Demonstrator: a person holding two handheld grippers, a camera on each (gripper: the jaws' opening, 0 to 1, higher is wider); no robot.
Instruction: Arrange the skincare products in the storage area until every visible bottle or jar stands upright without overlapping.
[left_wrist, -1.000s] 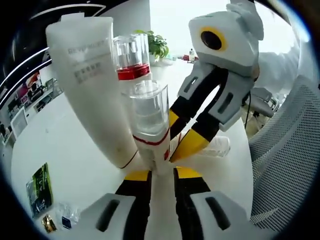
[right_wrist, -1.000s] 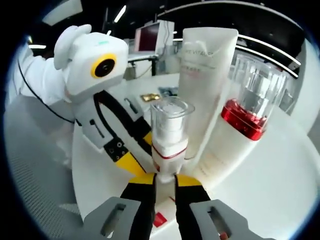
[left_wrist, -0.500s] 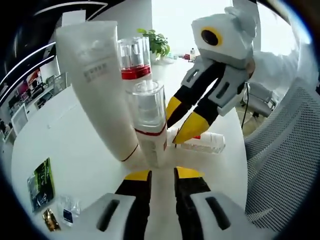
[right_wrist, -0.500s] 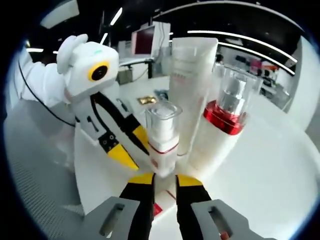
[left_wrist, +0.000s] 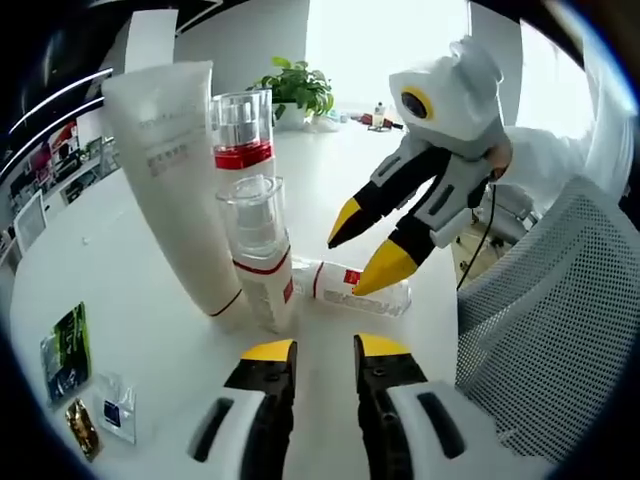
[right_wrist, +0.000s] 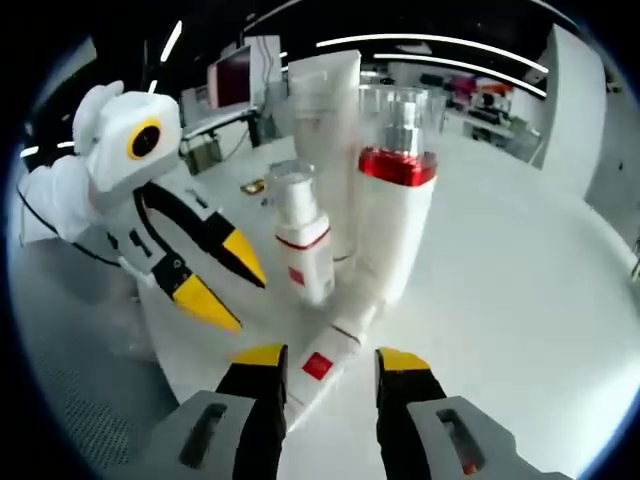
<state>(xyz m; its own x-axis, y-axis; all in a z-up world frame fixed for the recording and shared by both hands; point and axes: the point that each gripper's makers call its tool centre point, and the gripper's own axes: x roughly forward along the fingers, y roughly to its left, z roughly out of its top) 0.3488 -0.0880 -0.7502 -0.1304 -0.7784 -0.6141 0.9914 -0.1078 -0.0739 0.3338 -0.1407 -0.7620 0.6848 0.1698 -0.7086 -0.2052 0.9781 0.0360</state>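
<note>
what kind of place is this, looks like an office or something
Probably an open-plan office or showroom: a big white table beside a grey mesh chair, a potted plant by bright windows, and a monitor under ceiling strip lights.

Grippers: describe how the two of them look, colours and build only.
Both match. The right gripper has a white moulded housing with a yellow-ringed round lens, black jaws ending in yellow tips, and a thin black cable trailing off. The left gripper looks the same. A white sleeve shows behind the right one.

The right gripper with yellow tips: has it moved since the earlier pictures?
Yes. The right gripper has pulled back from the small clear-capped pump bottle, which it flanked earlier; its jaws are open.
</note>
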